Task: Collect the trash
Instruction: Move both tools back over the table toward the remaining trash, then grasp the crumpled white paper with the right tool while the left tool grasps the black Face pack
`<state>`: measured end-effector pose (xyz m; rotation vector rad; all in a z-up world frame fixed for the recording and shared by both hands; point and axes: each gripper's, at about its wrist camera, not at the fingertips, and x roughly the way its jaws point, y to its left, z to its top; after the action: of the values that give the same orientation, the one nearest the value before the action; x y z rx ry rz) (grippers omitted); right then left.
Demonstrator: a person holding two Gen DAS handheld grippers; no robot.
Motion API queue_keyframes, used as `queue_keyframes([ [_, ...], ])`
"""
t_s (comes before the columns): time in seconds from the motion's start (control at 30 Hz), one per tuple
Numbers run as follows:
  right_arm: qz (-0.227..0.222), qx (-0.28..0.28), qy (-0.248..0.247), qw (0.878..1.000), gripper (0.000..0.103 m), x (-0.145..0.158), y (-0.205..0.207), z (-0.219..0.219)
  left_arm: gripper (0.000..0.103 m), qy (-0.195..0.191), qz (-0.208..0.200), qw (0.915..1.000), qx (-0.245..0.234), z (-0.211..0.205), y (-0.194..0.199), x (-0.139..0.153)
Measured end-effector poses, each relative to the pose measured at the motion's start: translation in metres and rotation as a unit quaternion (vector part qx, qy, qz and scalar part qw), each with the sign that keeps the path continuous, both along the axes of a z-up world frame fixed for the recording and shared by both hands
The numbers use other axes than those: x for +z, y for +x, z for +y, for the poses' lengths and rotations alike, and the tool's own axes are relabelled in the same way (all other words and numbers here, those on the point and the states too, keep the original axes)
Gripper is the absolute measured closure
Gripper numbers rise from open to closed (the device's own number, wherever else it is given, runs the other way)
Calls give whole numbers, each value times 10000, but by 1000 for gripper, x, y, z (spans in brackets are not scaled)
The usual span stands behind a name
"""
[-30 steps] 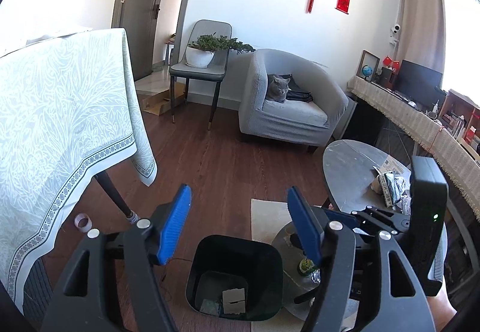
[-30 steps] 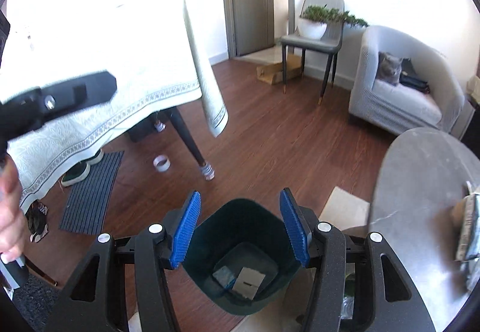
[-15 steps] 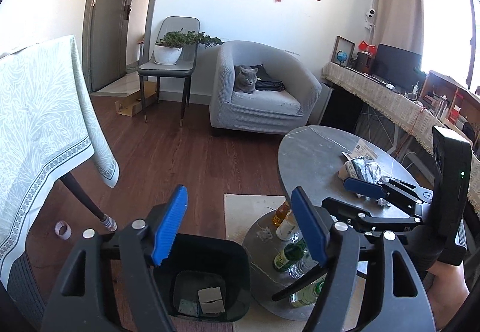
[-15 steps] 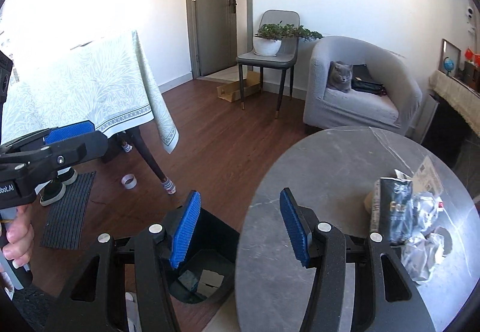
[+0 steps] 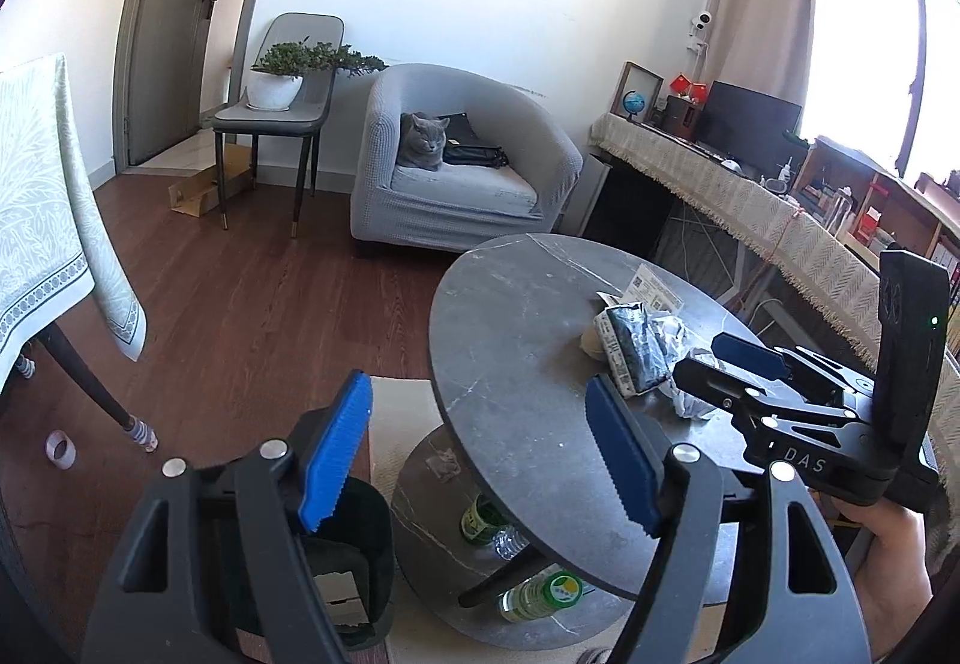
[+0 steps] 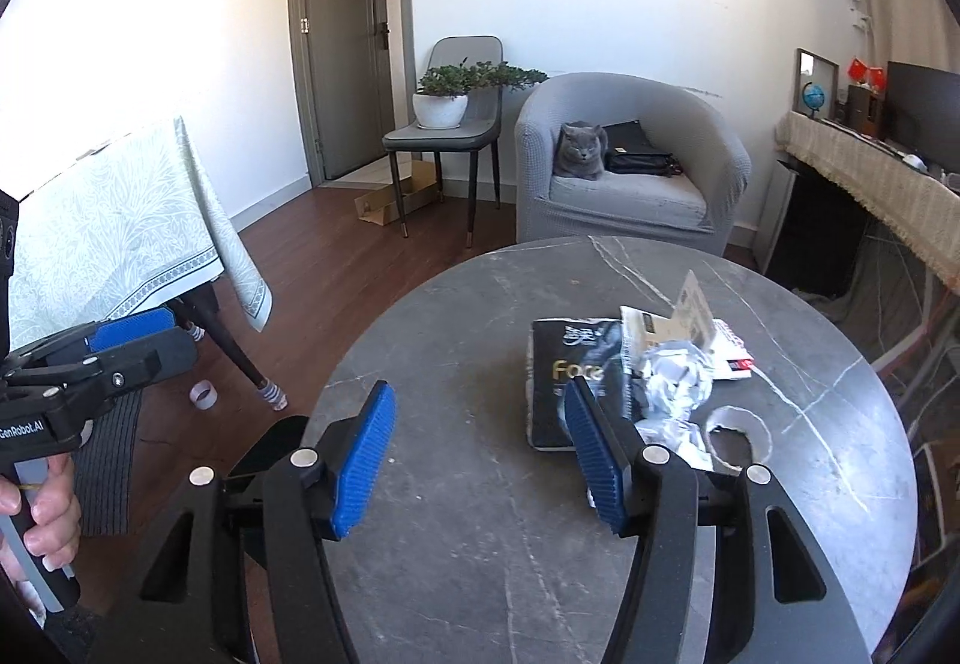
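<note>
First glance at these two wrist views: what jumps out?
The grey cat sitting in the grey armchair against the far wall, under red wall hangings. Nearer, a pile of trash, a black packet, crumpled foil and paper, lies on the round grey marble table, with the right tongs open just short of it. The dark bin stands on the floor beside the table, behind the open left tongs.

Wrappers (image 6: 624, 364) lie on the desk (image 6: 480, 514); the bin (image 5: 354, 562) stands on the floor left of it, bottles (image 5: 534, 592) beneath.
</note>
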<state>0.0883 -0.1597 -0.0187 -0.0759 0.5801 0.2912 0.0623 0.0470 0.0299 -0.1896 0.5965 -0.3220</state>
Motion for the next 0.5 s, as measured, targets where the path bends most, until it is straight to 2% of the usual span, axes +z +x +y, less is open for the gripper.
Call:
queue_keyframes([
  [0.23, 38, -270, -6, 9996, 42, -7, -3, -38, 27, -23, 77, 9998, -179, -25, 8, -3],
  [0.5, 219, -343, 3, 9992, 38, -16, 7, -60, 26, -11, 166, 9992, -371, -48, 20, -8],
])
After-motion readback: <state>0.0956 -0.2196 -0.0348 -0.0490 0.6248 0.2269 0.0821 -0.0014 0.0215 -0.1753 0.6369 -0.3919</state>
